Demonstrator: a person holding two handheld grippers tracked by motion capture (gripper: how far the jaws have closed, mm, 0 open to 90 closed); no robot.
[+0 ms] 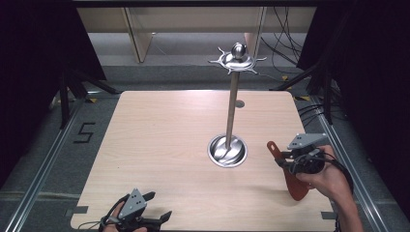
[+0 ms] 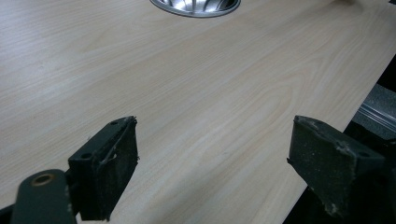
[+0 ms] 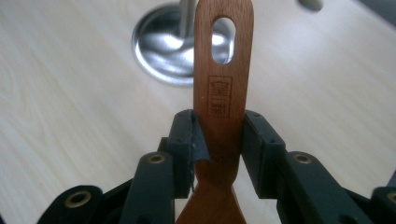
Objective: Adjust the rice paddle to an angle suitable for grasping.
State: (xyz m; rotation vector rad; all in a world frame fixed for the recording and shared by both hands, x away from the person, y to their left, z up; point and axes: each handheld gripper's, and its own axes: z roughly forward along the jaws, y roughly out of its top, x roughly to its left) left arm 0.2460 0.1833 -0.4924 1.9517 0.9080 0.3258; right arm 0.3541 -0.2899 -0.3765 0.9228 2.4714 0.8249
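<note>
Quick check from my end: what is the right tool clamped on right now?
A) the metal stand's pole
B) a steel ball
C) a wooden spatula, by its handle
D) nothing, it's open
C: in the right gripper view the right tool has both jaws pressed against the slotted handle of the wooden spatula.

Bench (image 1: 159,145): pale wood-grain top, smooth, matt with faint sheen. Near its middle a metal stand (image 1: 232,104): polished chrome pole, mirror-glossy round base dish (image 3: 161,51) with ribbed reflections, shiny ball and hooked crown on top. Spatula (image 3: 223,93), right of the stand's base: reddish-brown wood, smooth satin finish, oval hole in the handle end, small stamped mark below it. Right gripper (image 3: 219,135) fingers (image 3: 184,135): black matt plastic with brass-looking rivets, pressed against the spatula handle on both sides. Left gripper (image 2: 212,163), nearer the bench's front edge: finger pads (image 2: 109,170) black, rough, worn and chipped at the edges, dusty. Grey matt plate (image 1: 134,203) on top of it.
</note>
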